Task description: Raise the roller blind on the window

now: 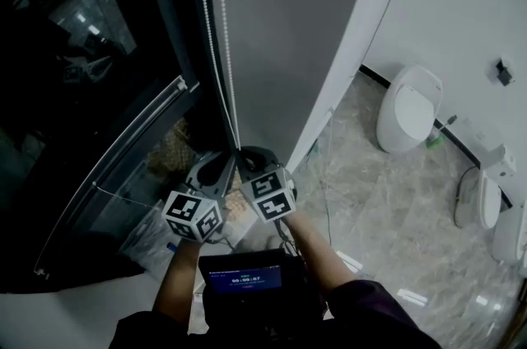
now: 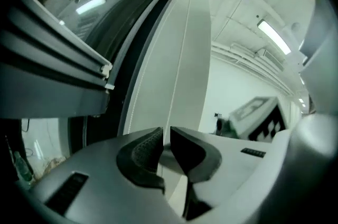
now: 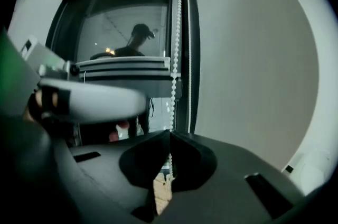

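Note:
A white bead chain (image 1: 216, 51) hangs in two strands beside the dark window (image 1: 90, 51) and runs down to both grippers. My right gripper (image 1: 244, 152) is shut on one strand, and the beads (image 3: 176, 33) pass down between its closed tips (image 3: 170, 136). Just left of it, my left gripper (image 1: 230, 158) holds the chain too. Its jaws (image 2: 167, 136) stand with only a thin slit, and the cord (image 2: 176, 59) runs into that slit. A grey bar (image 3: 124, 67) crosses the window above the grippers. I cannot make out the blind's fabric.
A grey wall panel (image 1: 288, 26) stands right of the chain. On the marble floor (image 1: 387, 207) at the right are white rounded fixtures (image 1: 409, 109) (image 1: 478, 195). Plastic bags (image 1: 152, 236) lie at the window's foot. A device with a lit screen (image 1: 243, 280) hangs below my arms.

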`<action>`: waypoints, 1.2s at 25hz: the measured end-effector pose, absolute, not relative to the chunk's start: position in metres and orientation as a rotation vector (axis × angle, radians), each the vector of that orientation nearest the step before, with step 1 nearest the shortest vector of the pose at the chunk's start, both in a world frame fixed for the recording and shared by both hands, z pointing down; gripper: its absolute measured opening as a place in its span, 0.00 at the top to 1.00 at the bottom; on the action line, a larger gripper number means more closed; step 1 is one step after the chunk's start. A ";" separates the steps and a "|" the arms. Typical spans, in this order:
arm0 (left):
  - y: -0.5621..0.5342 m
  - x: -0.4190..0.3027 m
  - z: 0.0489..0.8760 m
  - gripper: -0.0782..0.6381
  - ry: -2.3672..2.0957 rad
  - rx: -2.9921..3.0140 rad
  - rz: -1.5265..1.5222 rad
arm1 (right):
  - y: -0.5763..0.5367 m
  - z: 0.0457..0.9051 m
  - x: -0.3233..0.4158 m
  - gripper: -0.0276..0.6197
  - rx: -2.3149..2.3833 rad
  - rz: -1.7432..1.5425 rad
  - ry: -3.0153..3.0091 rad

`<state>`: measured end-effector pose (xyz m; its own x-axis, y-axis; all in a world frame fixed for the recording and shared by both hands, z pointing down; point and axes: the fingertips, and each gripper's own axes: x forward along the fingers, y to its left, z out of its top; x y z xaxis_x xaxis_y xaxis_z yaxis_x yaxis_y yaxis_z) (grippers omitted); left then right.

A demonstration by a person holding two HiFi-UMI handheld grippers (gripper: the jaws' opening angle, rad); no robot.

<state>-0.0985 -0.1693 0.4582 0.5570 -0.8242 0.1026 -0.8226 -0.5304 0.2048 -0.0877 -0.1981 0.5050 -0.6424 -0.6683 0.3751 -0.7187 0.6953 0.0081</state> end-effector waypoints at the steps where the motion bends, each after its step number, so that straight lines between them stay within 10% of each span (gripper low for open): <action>1: -0.168 -0.096 0.449 0.87 -1.386 2.599 0.002 | -0.197 0.520 -0.088 0.94 1.073 0.226 -2.529; 16: -0.184 -0.088 0.423 0.88 -1.622 2.634 0.214 | -0.160 0.645 -0.084 0.94 0.950 0.449 -2.321; 30: -0.200 -0.098 0.501 0.88 -1.597 2.520 0.391 | -0.177 0.471 -0.076 0.84 0.951 0.477 -2.716</action>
